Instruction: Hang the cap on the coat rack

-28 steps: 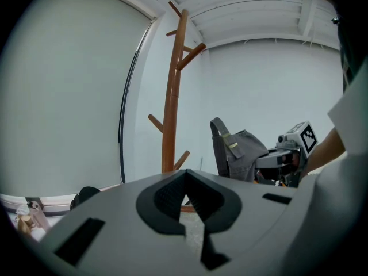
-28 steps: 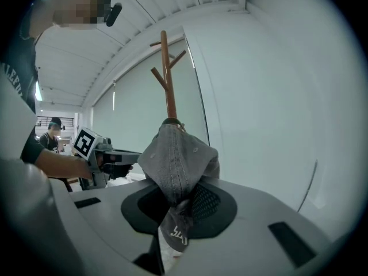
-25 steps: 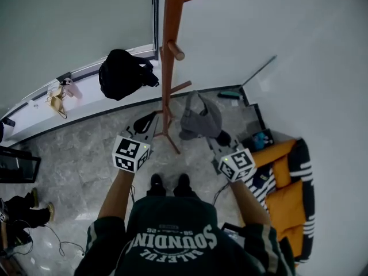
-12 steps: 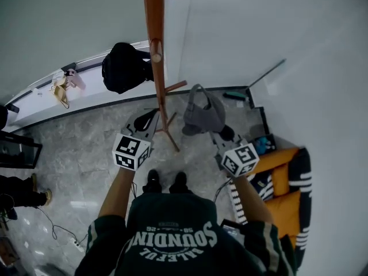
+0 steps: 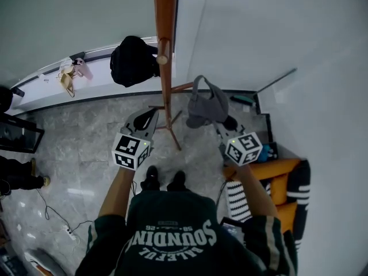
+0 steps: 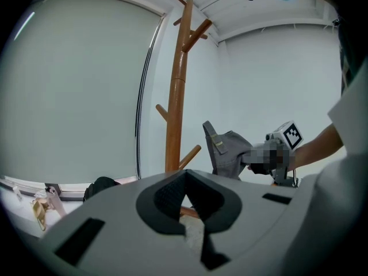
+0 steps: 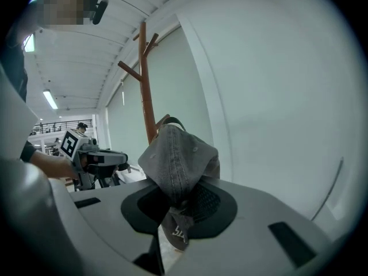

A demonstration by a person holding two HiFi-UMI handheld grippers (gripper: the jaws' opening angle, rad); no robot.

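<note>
The wooden coat rack (image 5: 165, 68) rises between my two grippers, its pegs branching off the pole (image 6: 174, 114). A grey cap (image 5: 207, 105) hangs bunched to the right of the pole, apart from it. My right gripper (image 5: 225, 126) is shut on the cap's fabric, which stands up out of the jaws (image 7: 178, 160) with the rack (image 7: 146, 102) behind it. My left gripper (image 5: 145, 119) sits left of the pole, low near its base, shut with nothing in it. From the left gripper view the cap (image 6: 230, 151) shows at the right, below the upper pegs.
A black bag (image 5: 133, 62) lies on the white window ledge behind the rack. An orange and striped seat (image 5: 270, 171) stands at the right by the wall, with a long-handled tool (image 5: 276, 80) beyond it. Cables (image 5: 52, 217) trail on the marble floor at left.
The head view has swung a little. My right gripper has lifted the cap slightly up and to the right. The left gripper has hardly moved.
</note>
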